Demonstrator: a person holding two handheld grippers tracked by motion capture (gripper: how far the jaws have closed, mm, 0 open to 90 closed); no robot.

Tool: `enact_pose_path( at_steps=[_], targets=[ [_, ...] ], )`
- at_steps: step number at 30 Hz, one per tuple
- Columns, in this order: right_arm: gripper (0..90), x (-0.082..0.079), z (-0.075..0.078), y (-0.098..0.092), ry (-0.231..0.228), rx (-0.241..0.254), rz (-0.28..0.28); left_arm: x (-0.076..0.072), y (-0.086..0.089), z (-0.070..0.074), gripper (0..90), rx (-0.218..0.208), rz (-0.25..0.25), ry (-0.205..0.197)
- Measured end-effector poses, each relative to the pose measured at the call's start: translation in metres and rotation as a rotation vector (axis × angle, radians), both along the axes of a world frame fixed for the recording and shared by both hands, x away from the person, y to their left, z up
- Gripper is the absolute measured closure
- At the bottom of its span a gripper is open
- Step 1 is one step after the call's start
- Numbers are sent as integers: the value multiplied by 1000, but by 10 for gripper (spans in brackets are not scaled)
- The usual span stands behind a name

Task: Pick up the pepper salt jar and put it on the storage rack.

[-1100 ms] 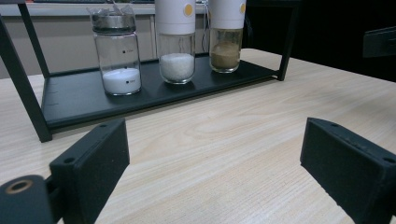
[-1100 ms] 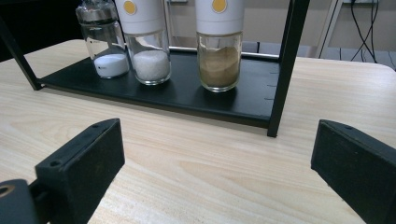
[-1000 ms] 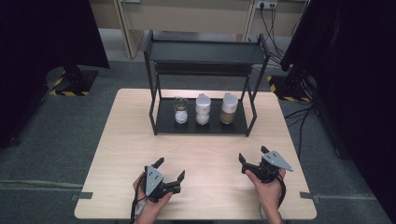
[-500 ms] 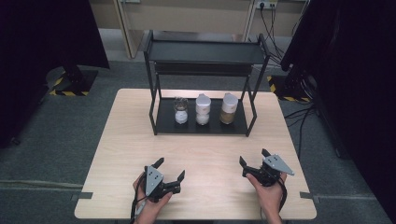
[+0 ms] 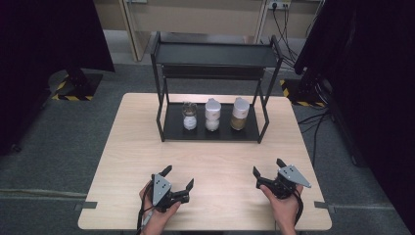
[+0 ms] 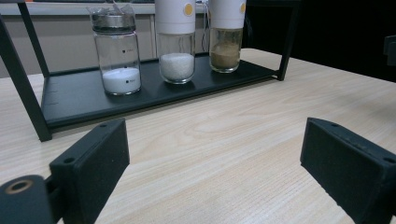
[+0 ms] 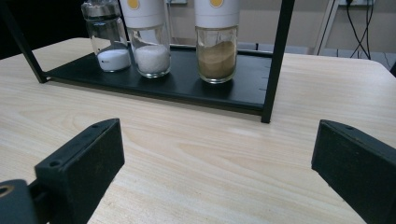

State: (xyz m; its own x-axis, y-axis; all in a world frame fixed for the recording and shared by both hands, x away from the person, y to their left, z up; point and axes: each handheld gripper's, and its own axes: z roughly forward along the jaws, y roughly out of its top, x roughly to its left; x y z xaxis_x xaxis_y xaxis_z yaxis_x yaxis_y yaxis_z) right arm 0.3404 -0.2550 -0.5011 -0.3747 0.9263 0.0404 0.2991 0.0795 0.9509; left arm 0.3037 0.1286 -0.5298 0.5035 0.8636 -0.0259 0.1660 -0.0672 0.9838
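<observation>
The left gripper (image 5: 177, 178) rests low over the near edge of the table (image 5: 132, 147), jaws spread wide with nothing between them. The right gripper (image 5: 268, 168) sits the same way, wide open and empty.

Well ahead of both, on the bottom shelf of the black rack (image 5: 212, 128), three jars stand in a row, close together but apart. From the left gripper's view, the clear jar (image 6: 116, 51) with a metal-looking cap is farthest left, ahead and a little left of its jaws. The middle jar (image 6: 175, 44) holds white grains, and the brown jar (image 6: 226, 39) stands ahead and to the right.

All three look like glass: stiff, smooth, probably slippery and breakable, and light since each is less than half full. The straight glass wall below the cap seems the safest place to grip, squarely from the sides.

The white caps of the middle and brown jars are cut off in both gripper views, so their tops cannot be read. The rack's upper shelf shades the jars from above, and the gaps between them are hard to judge.
</observation>
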Motion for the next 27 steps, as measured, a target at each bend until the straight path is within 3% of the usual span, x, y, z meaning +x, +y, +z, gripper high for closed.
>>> enact_pose_path(
  at_steps=[27],
  targets=[
    [27, -15, -4, -15, -7, 1, -23, 0, 0, 0, 75, -1, 3, 0]
  ],
)
